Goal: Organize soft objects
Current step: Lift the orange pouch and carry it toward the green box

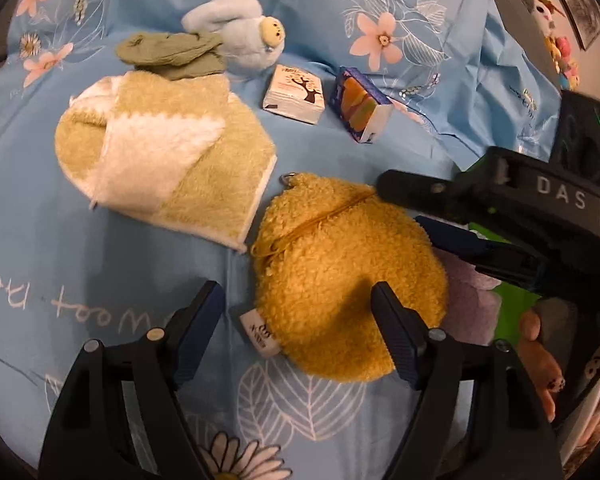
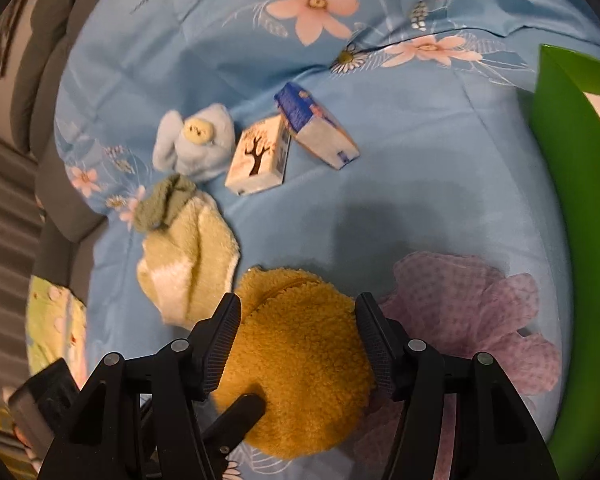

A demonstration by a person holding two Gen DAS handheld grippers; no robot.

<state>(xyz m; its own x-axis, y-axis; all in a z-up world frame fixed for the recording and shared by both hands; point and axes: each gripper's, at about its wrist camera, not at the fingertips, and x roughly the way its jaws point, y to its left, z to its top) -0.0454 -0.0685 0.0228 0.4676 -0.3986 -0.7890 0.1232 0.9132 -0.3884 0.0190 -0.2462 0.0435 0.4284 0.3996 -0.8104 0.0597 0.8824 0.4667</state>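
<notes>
A fuzzy mustard-yellow pouch (image 1: 340, 280) lies on the blue floral sheet; it also shows in the right wrist view (image 2: 300, 364). My left gripper (image 1: 300, 312) is open, its right finger over the pouch's lower part. My right gripper (image 2: 296, 336) is open with its fingers on either side of the pouch; it enters the left view from the right (image 1: 404, 208). A green-and-white fluffy towel (image 1: 168, 160) lies left of the pouch, with a green sock (image 1: 172, 54) and a light-blue plush toy (image 1: 240, 32) behind it. A lilac cloth (image 2: 468, 312) lies right of the pouch.
Two tissue packs, a white one (image 1: 294, 94) with a tree print and a blue-orange one (image 1: 360, 106), lie behind the pouch. A green bin (image 2: 580, 200) stands at the right. A grey sofa edge (image 2: 48, 40) borders the sheet on the left.
</notes>
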